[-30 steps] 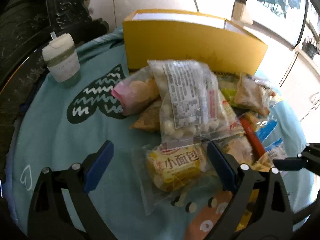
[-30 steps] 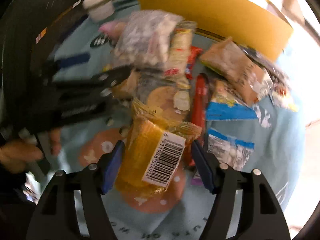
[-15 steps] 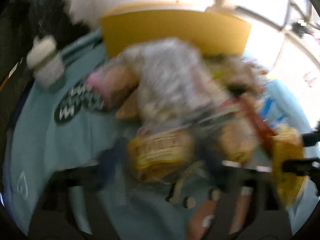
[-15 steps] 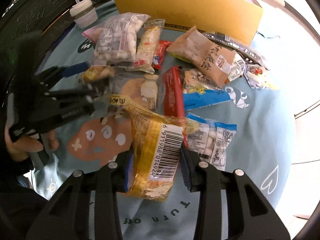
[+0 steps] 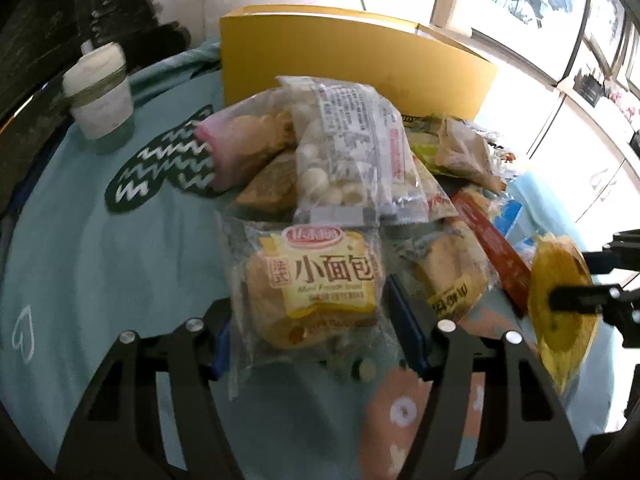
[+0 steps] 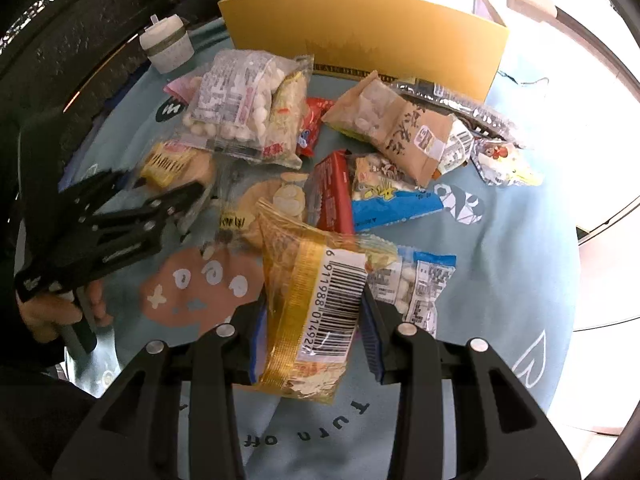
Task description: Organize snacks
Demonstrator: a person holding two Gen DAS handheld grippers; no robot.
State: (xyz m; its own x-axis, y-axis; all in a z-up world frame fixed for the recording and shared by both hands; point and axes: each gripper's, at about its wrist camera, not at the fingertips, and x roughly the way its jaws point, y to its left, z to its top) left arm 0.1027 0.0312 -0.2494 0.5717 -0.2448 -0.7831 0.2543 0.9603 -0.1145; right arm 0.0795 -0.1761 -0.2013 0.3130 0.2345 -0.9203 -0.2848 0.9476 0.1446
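Closing around the light, crinkly bread packet (image 5: 316, 280), the left gripper (image 5: 308, 332) should squeeze its soft middle gently, while the right gripper (image 6: 312, 320) stands clamped on the slippery yellow packet (image 6: 316, 304)

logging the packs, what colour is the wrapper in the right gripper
Golden yellow, partly see-through, with a white barcode label: the snack pack, clearest in the right wrist view.

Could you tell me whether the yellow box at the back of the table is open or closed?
Open: the yellow box has no lid on, and its pale inner wall shows above the front rim. Its contents are hidden.
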